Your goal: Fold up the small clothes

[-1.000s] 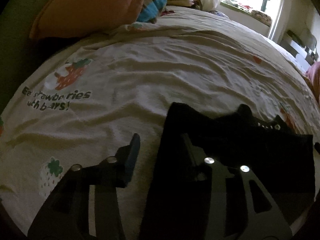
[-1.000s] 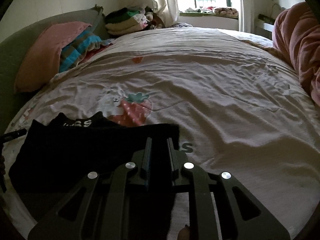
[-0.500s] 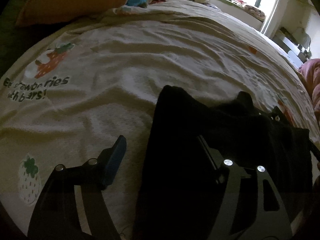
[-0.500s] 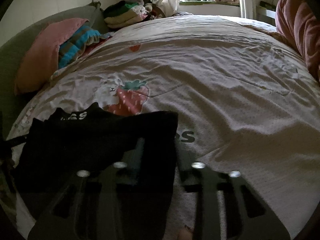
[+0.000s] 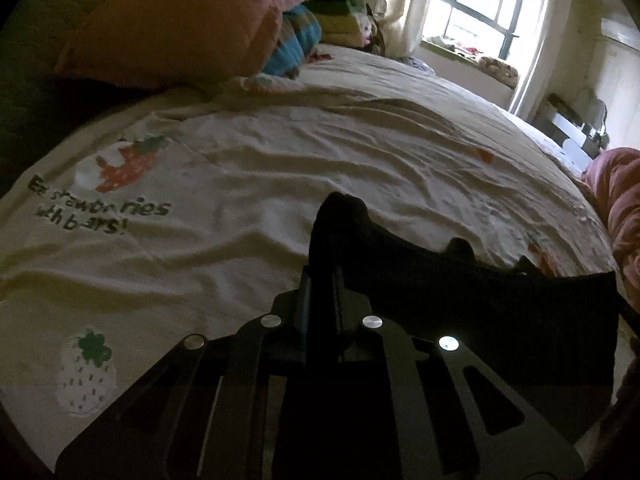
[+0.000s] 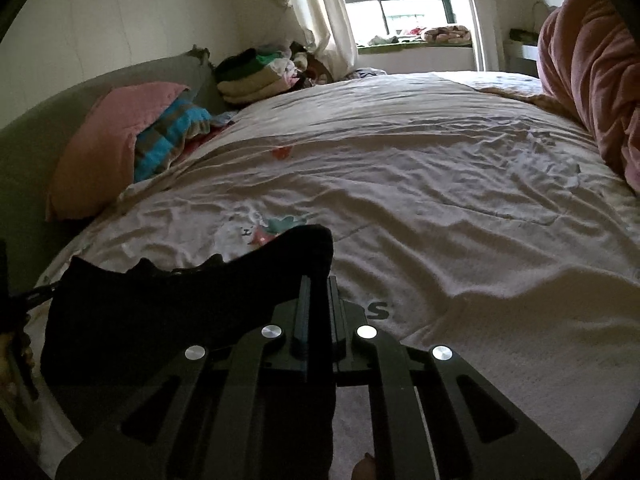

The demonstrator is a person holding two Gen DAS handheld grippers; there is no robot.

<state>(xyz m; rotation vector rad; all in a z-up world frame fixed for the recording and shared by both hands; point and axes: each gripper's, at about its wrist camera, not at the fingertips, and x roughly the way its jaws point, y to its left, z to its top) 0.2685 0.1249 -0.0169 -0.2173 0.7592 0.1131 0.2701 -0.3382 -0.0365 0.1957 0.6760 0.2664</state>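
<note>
A small black garment (image 5: 460, 292) hangs stretched between my two grippers above the bed. My left gripper (image 5: 322, 276) is shut on its left top corner, with cloth bunched up between the fingers. My right gripper (image 6: 316, 284) is shut on its right top corner. The black garment (image 6: 168, 304) shows in the right wrist view sagging to the left, its top edge dipping in the middle. The lower part of the garment is hidden behind the gripper bodies.
The white bedsheet (image 5: 280, 168) with strawberry prints spreads ahead. An orange-pink pillow (image 5: 180, 28) and a striped blue cloth (image 6: 172, 136) lie at the headboard. A pile of folded clothes (image 6: 256, 76) sits near the window. A pink blanket (image 6: 592, 80) is heaped at the right.
My left gripper has gone from open to shut on the garment's corner. Both grippers have risen, lifting the garment's top edge off the sheet.
</note>
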